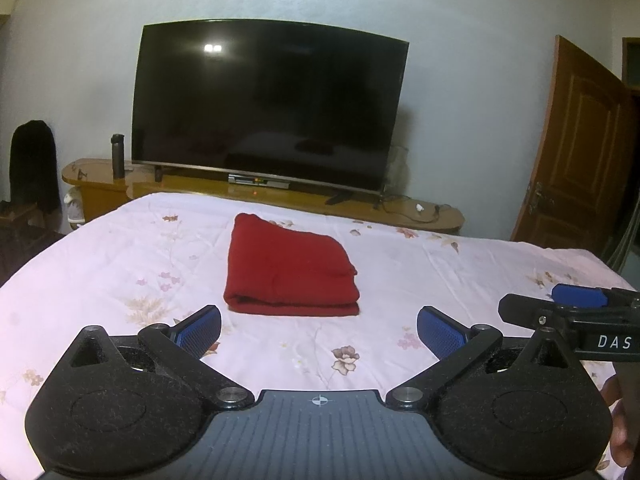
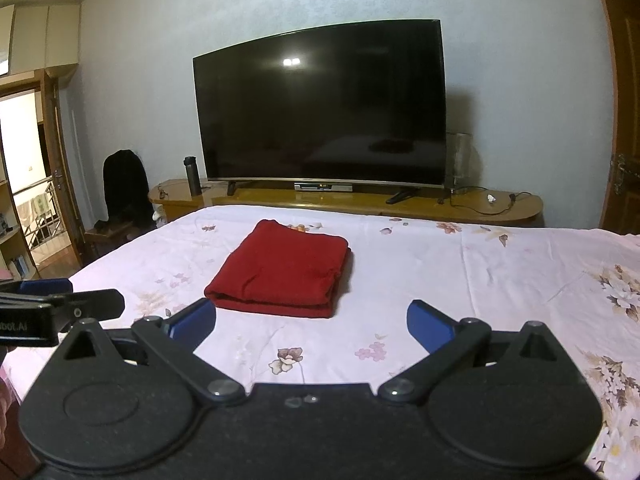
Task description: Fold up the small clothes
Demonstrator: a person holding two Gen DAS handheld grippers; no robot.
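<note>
A red garment (image 1: 288, 270) lies folded into a thick rectangle on the pink floral bedsheet (image 1: 120, 264); in the right wrist view the same red garment (image 2: 280, 270) sits left of centre. My left gripper (image 1: 319, 328) is open, its blue pads spread wide just short of the garment's near edge, holding nothing. My right gripper (image 2: 311, 322) is open too, hovering near the garment's front edge with empty jaws. Each gripper shows at the edge of the other's view: the right gripper (image 1: 576, 308) and the left gripper (image 2: 60, 304).
A large dark television (image 1: 268, 104) stands on a long wooden cabinet (image 1: 424, 212) beyond the bed's far edge. A dark bottle (image 1: 117, 156) stands on the cabinet's left end. A brown door (image 1: 576, 148) is at the right, a dark chair (image 2: 122, 188) at the left.
</note>
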